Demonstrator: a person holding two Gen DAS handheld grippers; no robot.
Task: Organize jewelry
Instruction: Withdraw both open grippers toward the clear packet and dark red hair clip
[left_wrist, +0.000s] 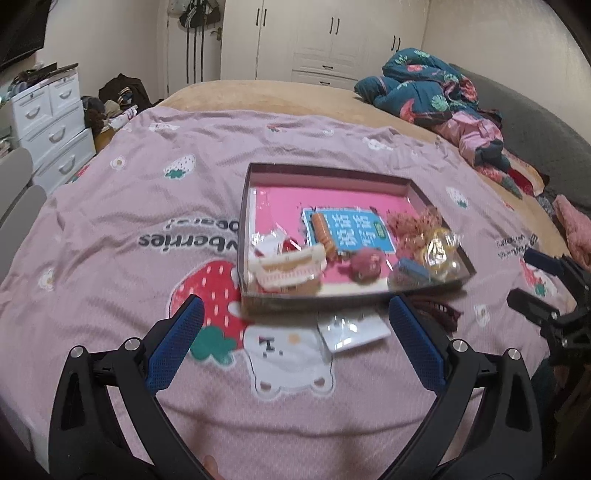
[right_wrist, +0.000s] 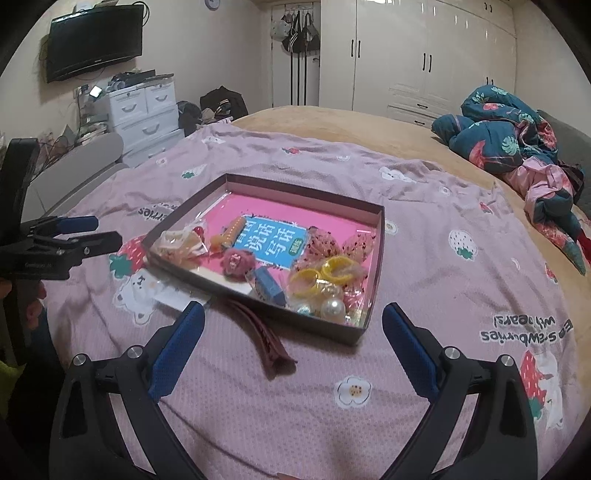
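Apparently both grippers (left_wrist: 295, 314) (right_wrist: 293, 317) hover spread near tray (right_wrist: 376, 254).

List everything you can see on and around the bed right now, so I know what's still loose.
box: one, dark walls, pink floor, mid-bed
blue card: one, on box floor
hair clips and bangles: several, yellow, pink, pearl, in box
dark red hair clip: one, on cover outside box
white packet: one, on cover beside box
bedcover: one, pink, strawberry print
quilt: one, teal floral, far corner
drawers: one unit, white, by wall
TV: one, black, wall-mounted
left gripper: fingers open, empty
right gripper: fingers open, empty
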